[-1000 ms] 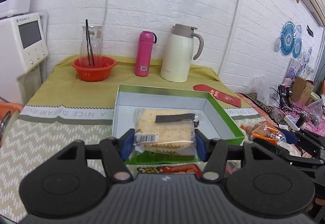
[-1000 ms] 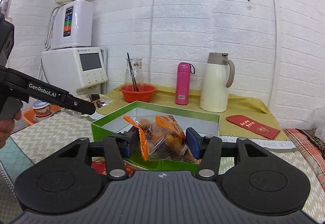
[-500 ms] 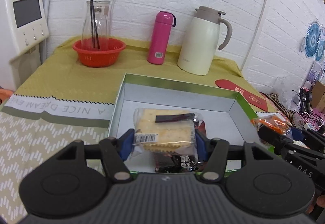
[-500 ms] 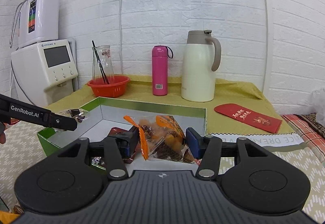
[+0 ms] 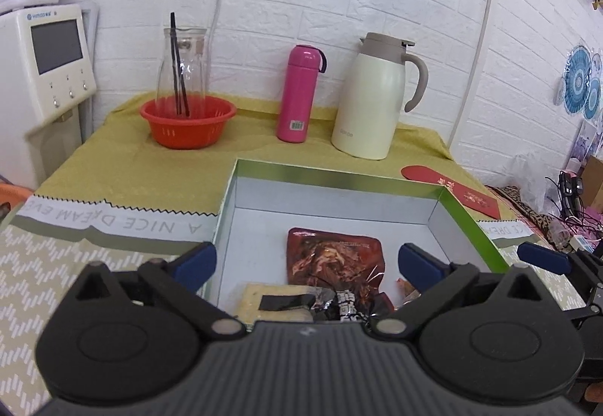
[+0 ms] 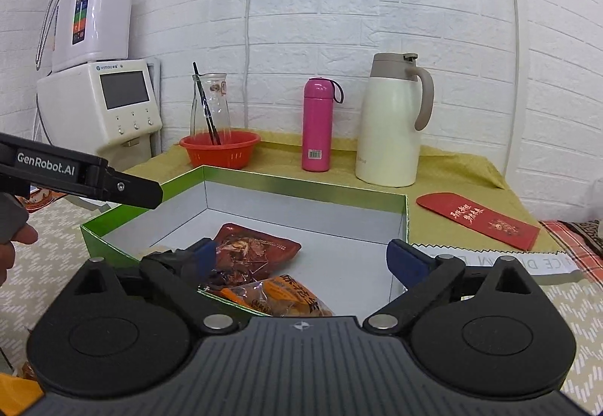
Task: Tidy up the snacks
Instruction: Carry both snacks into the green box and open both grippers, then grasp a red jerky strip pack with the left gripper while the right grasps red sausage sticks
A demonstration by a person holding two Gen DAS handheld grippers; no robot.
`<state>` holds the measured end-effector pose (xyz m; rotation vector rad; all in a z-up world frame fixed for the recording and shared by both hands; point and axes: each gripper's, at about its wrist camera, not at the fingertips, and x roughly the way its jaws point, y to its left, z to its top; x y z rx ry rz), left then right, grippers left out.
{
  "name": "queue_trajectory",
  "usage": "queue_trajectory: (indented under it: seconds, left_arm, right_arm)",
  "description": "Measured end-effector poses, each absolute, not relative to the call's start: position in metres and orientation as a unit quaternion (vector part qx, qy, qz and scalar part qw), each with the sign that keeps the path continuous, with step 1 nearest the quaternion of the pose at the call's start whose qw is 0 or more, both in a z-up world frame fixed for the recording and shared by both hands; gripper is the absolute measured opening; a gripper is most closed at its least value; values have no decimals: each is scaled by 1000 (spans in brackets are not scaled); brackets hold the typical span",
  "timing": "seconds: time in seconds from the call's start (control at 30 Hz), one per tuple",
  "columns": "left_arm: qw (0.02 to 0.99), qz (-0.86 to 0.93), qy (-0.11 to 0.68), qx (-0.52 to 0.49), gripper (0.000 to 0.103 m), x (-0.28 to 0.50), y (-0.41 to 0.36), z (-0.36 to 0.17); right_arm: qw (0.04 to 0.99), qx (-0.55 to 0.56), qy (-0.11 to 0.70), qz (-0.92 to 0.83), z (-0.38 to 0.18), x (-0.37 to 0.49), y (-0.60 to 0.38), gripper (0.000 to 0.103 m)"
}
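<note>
A green box (image 5: 471, 216) with a white inside stands on the table; it also shows in the right wrist view (image 6: 301, 190). In it lie a dark red snack packet (image 5: 333, 256) (image 6: 256, 250), a cracker pack (image 5: 271, 305) and an orange snack bag (image 6: 279, 297). My left gripper (image 5: 305, 263) is open and empty over the box's near end, above the cracker pack. My right gripper (image 6: 301, 256) is open and empty over the box, above the orange bag. The left gripper's body (image 6: 83, 178) shows at the left of the right wrist view.
Behind the box stand an orange bowl (image 5: 188, 124) with a glass carafe (image 5: 183, 67), a pink bottle (image 5: 301, 94) and a cream thermos jug (image 5: 377, 95). A red envelope (image 6: 476, 220) lies right of the box. A white appliance (image 6: 101, 107) stands at the left.
Both grippers have opened. The cracker pack left my left gripper and the orange bag left my right gripper; both now lie in the box.
</note>
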<state>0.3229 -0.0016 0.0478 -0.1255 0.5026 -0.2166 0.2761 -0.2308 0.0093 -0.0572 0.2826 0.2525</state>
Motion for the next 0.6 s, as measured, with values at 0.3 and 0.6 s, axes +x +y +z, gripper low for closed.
queue_trajectory:
  seconds: [0.3, 0.6]
  left_arm:
    - [960, -112, 248, -65, 102, 280, 1, 68]
    - [947, -134, 280, -85, 102, 208, 6, 75]
  right_arm:
    - [983, 16, 145, 111, 43, 239, -244, 103]
    - [978, 12, 119, 169, 64, 150, -249, 103]
